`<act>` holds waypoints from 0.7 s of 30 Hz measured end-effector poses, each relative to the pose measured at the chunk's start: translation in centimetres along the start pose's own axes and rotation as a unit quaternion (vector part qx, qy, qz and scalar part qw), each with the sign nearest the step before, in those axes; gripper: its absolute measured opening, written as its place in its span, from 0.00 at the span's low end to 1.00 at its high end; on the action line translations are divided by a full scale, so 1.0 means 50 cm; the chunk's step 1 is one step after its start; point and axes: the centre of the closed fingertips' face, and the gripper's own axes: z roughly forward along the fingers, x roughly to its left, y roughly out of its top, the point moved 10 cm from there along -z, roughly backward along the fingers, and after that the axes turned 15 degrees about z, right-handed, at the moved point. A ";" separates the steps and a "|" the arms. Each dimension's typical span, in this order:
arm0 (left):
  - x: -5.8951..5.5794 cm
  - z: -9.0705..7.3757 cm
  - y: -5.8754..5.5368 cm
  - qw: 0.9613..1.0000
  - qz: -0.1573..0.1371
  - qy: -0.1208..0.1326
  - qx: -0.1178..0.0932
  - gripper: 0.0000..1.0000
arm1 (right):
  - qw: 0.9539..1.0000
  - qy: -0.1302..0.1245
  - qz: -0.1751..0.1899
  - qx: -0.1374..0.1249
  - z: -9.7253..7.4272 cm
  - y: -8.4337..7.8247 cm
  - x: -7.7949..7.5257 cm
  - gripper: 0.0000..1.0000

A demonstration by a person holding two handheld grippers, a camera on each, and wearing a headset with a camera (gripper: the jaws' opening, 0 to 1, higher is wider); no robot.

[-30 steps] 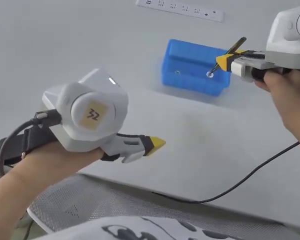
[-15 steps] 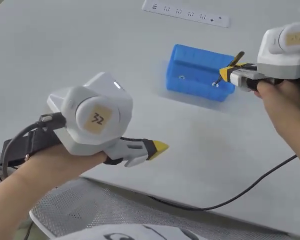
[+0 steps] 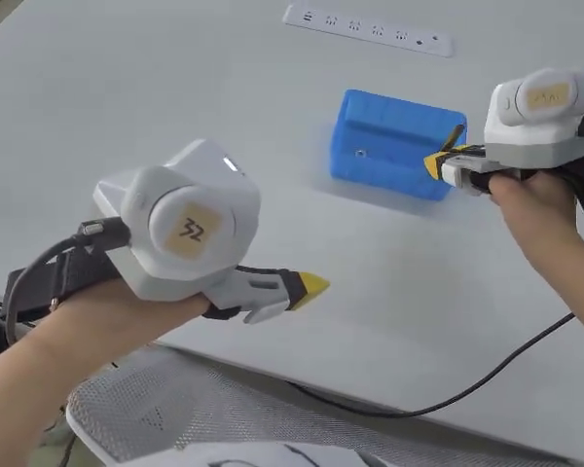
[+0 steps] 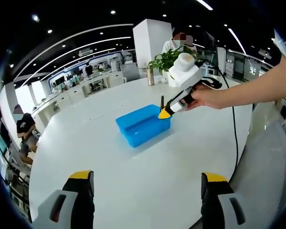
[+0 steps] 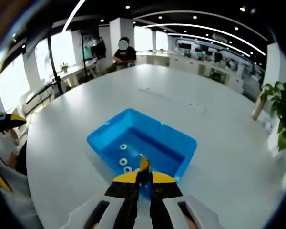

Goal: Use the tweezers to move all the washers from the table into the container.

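Note:
The blue container (image 3: 389,141) stands on the white table (image 3: 175,97); in the right gripper view the blue container (image 5: 148,143) holds three small washers (image 5: 123,162) near its front wall. My right gripper (image 3: 436,165) (image 5: 140,177) is shut on the dark tweezers (image 5: 144,164), whose tip hangs over the container's near edge, close to the washers. One washer (image 3: 360,153) shows inside in the head view. My left gripper (image 3: 307,285) (image 4: 148,179) hovers at the table's near edge, jaws wide apart and empty. The left gripper view has the container (image 4: 143,125) and right gripper (image 4: 174,105).
A white power strip (image 3: 368,29) lies at the table's far side. A black cable (image 3: 487,370) trails over the near right part of the table. A mesh chair back (image 3: 175,404) is below the table edge. People sit at desks in the background.
The right gripper has dropped lower and drawn closer to the container. The washer seen at the tweezers' tip earlier no longer shows there. The left gripper has held still.

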 end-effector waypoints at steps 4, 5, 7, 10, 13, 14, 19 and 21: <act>0.005 -0.004 0.003 1.000 0.004 -0.001 -0.001 0.94 | 1.000 0.000 0.005 -0.002 0.002 0.001 0.001 0.04; 0.008 -0.005 0.005 1.000 0.007 -0.001 -0.001 0.94 | 1.000 0.001 0.006 -0.002 0.001 0.001 0.000 0.04; 0.011 -0.006 0.010 1.000 0.010 0.000 -0.004 0.93 | 1.000 0.002 0.009 0.000 0.003 0.003 -0.001 0.04; 0.017 -0.011 0.028 1.000 0.003 -0.006 -0.020 0.92 | 1.000 0.005 0.014 0.002 0.004 0.003 0.000 0.05; 0.023 -0.019 0.057 0.999 -0.006 -0.011 -0.049 0.90 | 1.000 0.002 0.011 0.003 0.004 0.003 -0.001 0.05; 0.025 -0.020 0.062 0.999 -0.003 -0.011 -0.049 0.90 | 1.000 0.000 0.010 0.004 0.003 0.003 -0.001 0.05; 0.031 -0.025 0.090 0.998 0.017 -0.017 -0.061 0.82 | 1.000 -0.001 0.003 -0.025 -0.028 0.015 0.014 0.05; 0.033 -0.028 0.104 0.997 0.021 -0.021 -0.076 0.79 | 0.999 -0.002 0.003 -0.043 -0.048 0.023 0.020 0.05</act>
